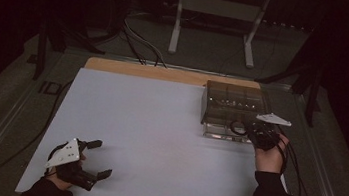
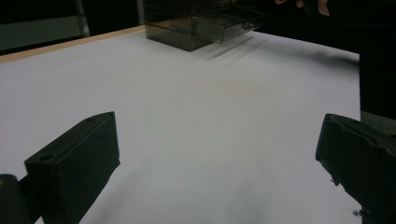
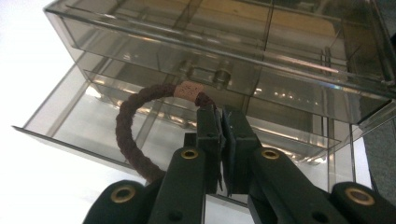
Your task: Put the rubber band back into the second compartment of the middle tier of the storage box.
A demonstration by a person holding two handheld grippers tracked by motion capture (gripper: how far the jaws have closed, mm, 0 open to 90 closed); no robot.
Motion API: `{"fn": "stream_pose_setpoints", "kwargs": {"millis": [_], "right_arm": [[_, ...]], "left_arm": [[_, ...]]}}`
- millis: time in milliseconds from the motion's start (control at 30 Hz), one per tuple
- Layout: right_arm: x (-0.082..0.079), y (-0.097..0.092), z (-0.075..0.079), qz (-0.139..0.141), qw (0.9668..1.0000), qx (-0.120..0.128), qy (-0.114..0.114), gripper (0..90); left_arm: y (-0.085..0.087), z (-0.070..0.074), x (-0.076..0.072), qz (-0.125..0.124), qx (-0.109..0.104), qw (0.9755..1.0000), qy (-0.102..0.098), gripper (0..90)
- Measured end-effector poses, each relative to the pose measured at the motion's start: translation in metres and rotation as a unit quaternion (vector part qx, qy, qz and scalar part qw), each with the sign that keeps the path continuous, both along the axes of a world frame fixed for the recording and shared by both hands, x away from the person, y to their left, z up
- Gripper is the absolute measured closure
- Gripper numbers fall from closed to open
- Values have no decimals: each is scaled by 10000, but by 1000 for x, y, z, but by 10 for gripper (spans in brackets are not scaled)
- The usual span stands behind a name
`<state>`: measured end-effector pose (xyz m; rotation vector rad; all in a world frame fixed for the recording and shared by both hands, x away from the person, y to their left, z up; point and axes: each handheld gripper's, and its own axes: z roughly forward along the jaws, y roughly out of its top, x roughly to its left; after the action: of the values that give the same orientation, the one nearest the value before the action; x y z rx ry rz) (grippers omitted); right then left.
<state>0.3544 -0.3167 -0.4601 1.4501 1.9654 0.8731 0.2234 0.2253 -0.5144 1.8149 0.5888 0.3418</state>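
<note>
We note right gripper (image 3: pixel 220 116) pinching dark braided ring (image 3: pixel 128 135) over open drawer (image 3: pixel 93 126) of smoky organizer (image 1: pixel 232 105), left gripper (image 1: pixel 96 159) spread wide above white tabletop (image 1: pixel 157 141).

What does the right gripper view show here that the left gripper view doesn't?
Right gripper view: the right gripper shut on a dark braided hair tie, held over the pulled-out bottom drawer. Left gripper view: the left gripper open over bare white table. Both show the smoky clear drawer box with that drawer open.
</note>
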Motion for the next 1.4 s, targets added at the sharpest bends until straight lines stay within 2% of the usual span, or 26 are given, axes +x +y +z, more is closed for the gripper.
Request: {"fn": "stream_pose_setpoints", "kwargs": {"millis": [567, 833, 1400], "right_arm": [[12, 0, -15, -47, 9996, -152, 222, 862], [17, 5, -19, 1, 9990, -341, 298, 861], [25, 5, -25, 86, 9970, -453, 622, 860]], "left_arm": [[-1, 0, 0, 4, 25, 10000, 5, 3], [0, 0, 0, -23, 13, 10000, -15, 3], [0, 0, 0, -14, 27, 10000, -18, 4]]}}
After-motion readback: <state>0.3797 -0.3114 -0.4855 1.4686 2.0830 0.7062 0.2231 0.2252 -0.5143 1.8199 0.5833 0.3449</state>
